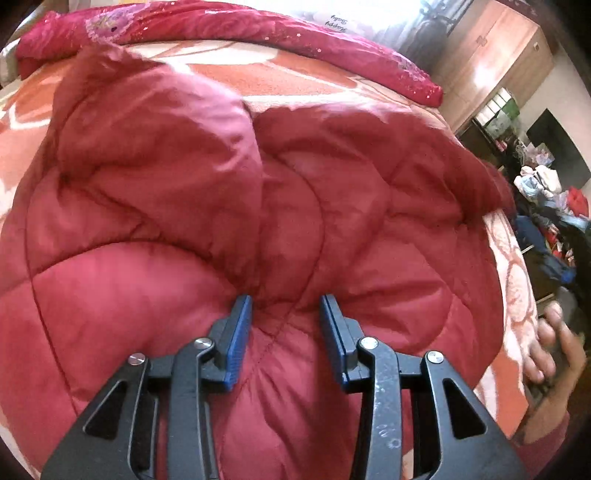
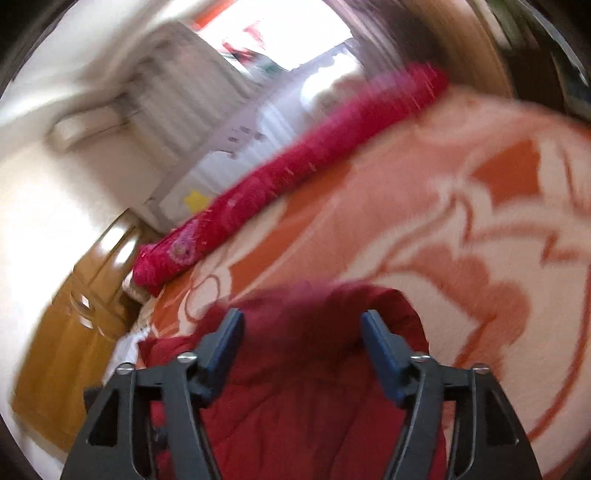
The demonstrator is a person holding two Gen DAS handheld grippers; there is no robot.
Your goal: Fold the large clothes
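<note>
A large red quilted jacket [image 1: 184, 166] lies spread over the bed, with a sleeve or flap folded across its upper left. My left gripper [image 1: 286, 306] points down into its near part, and a puckered bunch of the fabric is pinched between the blue pads. In the blurred right wrist view the jacket [image 2: 314, 406] shows a rounded fold below and beyond my right gripper [image 2: 301, 321]. That gripper's jaws stand wide apart above the cloth with nothing pressed between them.
An orange and white patterned blanket [image 1: 295, 81] covers the bed. A rolled pink-red sequined cloth [image 1: 221, 26] lies along its far edge. A person's hand [image 1: 554, 350] is at the bed's right side. A wooden wardrobe [image 1: 491, 62] and piled clutter [image 1: 546, 206] stand beyond.
</note>
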